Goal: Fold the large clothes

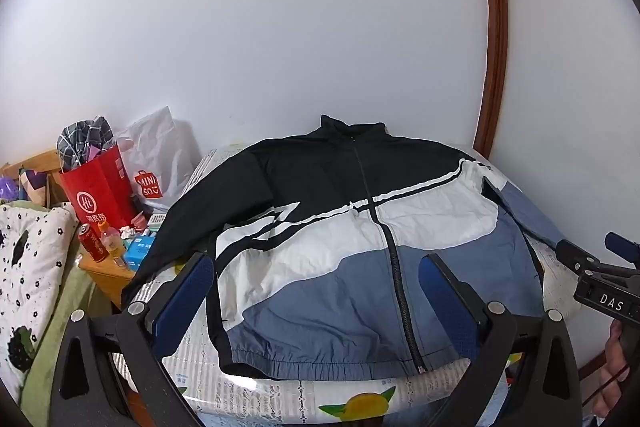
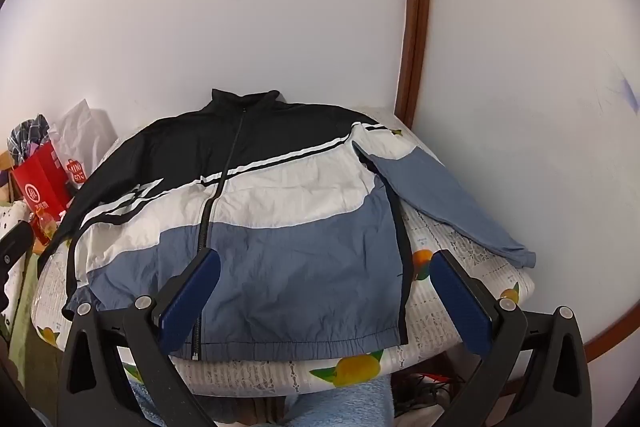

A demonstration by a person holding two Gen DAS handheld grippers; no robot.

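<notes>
A black, white and blue zip-up jacket point(image 1: 352, 251) lies spread flat, front up and zipped, on a table covered with a lemon-print tablecloth point(image 2: 360, 367), collar toward the wall. The left gripper point(image 1: 316, 291) hovers level above the hem's left half, jaws wide apart, holding nothing. The right gripper point(image 2: 326, 291) hovers over the hem's right half, equally wide open and empty. The blue sleeve point(image 2: 448, 199) lies angled along the table's right edge.

both the left gripper point(image 1: 316, 277) and right gripper point(image 2: 326, 273) have black frames, silver screws and blue-padded jaws.
</notes>
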